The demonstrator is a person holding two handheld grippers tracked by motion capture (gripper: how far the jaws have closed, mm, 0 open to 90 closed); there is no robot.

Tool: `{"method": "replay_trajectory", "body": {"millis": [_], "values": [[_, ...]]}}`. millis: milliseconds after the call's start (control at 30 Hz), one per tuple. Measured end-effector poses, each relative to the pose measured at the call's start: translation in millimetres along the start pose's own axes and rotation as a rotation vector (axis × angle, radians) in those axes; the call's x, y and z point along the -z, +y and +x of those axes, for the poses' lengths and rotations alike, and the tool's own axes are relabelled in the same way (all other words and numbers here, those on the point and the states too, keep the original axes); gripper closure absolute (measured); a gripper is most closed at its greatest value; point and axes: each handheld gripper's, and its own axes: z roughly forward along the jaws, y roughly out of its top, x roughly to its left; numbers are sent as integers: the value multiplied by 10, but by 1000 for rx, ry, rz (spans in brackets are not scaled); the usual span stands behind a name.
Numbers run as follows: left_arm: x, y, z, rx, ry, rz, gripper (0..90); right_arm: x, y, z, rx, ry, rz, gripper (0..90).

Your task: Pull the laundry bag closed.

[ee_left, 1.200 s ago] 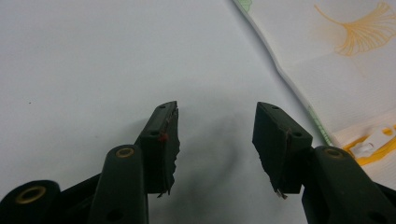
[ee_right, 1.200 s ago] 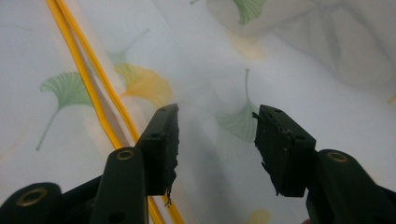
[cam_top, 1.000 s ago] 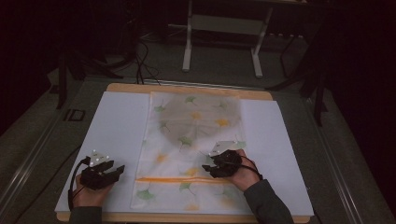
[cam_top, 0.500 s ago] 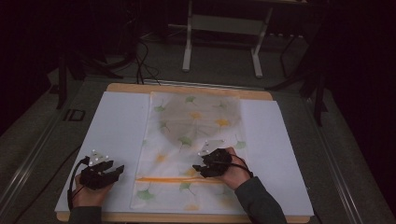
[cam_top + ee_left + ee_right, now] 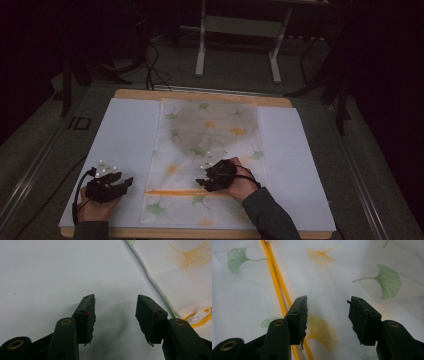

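Observation:
A white mesh bag [image 5: 210,150] printed with green and orange ginkgo leaves lies flat on the table's white sheet [image 5: 125,135]. An orange zipper [image 5: 185,192] runs across its near part, with a white pull tab [image 5: 201,314] at its left end. A round darker shape [image 5: 217,131] shows through the bag's far half. My right gripper [image 5: 202,181] hovers open over the bag just above the zipper [image 5: 275,287]. My left gripper [image 5: 125,184] rests open on the white sheet [image 5: 50,277], left of the bag's edge [image 5: 155,282].
The wooden table edge [image 5: 200,95] borders the sheet at the back. Beyond it stand a metal stand [image 5: 237,30] and cables on the dark floor. White sheet lies bare on both sides of the bag.
My right gripper has moved left along the bag, staying just above the zipper. The left gripper has stayed where it was.

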Motion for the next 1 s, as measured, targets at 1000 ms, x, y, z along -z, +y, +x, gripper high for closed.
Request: {"method": "replay_trajectory", "body": {"millis": [1000], "values": [[-11, 2, 1, -12, -1, 8, 513, -449, 384, 259, 104, 132, 2, 542]]}}
